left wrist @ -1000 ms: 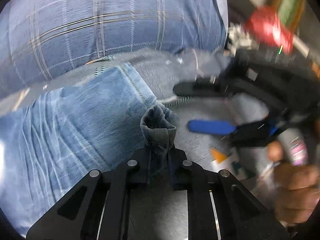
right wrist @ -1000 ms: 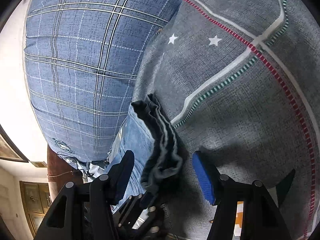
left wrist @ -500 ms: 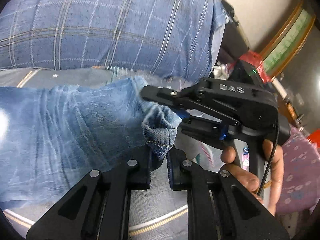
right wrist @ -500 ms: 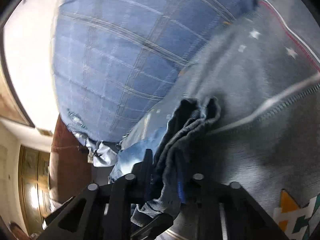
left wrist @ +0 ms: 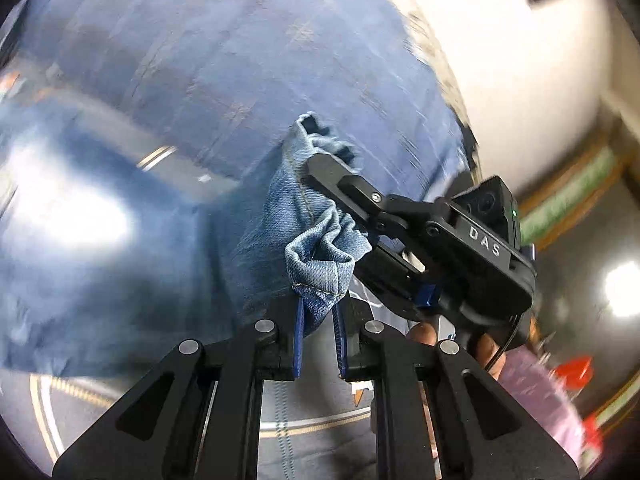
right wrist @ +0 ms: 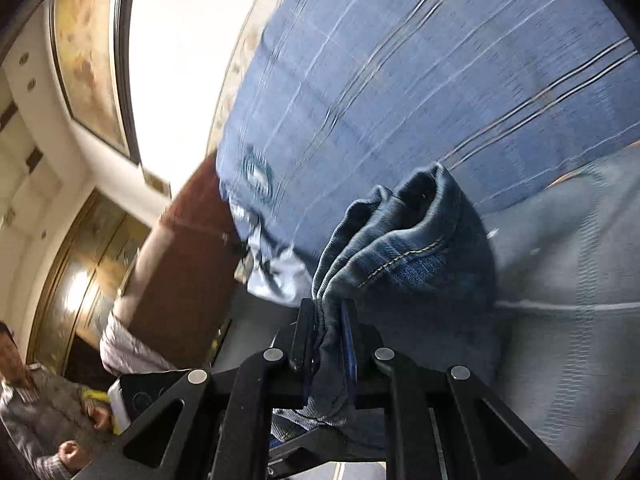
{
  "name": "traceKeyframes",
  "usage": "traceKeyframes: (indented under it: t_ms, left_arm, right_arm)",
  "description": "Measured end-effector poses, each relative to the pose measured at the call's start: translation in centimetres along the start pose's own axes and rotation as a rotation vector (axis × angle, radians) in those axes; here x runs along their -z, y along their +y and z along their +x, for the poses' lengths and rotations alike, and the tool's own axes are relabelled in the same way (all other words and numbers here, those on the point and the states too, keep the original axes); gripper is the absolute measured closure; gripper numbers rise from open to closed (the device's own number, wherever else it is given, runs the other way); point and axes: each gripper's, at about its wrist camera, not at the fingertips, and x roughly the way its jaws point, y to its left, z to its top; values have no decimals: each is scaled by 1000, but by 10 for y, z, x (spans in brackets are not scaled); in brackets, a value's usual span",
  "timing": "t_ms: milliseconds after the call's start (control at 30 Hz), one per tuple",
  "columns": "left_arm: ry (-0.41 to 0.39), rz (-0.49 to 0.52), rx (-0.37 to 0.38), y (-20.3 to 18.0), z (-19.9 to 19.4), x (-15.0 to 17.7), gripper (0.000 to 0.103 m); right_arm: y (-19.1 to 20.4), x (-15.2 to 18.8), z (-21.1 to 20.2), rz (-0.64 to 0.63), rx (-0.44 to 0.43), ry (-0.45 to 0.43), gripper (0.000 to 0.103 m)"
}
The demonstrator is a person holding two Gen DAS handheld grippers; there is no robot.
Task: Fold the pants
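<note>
The blue denim pants [left wrist: 120, 256] hang lifted above the grey bedspread [left wrist: 312, 436]. My left gripper [left wrist: 318, 320] is shut on a bunched hem of the pants. The right gripper [left wrist: 332, 184] shows in the left wrist view just beyond, clamped on the same edge of cloth. In the right wrist view my right gripper [right wrist: 326, 328] is shut on a thick fold of the pants [right wrist: 404, 248], which bulges out above the fingers. The two grippers hold the cloth close together.
A large blue plaid pillow [right wrist: 420, 80] lies behind the pants, also in the left wrist view [left wrist: 240, 60]. A brown headboard [right wrist: 188, 264] and white wall [right wrist: 180, 40] are at left. A person [right wrist: 36, 412] stands at the lower left.
The right gripper has shut on the pants' edge. Both grippers have lifted the cloth off the bedspread and tilted upward, so more wall and room show.
</note>
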Motion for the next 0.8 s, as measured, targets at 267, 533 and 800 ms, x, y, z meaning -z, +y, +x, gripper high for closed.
traceKeyframes:
  t_ms: [267,533,800]
  left_arm:
    - [-72,-189,-108,67,-17,13,92]
    - [33,-318,-217,121,-6,23,92]
    - [-53,-252,-245,99,-26,28,92]
  right_arm:
    - [-14,28,91,-1,59,173,90]
    - [-45,56,140,64,190,343,86]
    - [-33,35,72,-5,211,133,61]
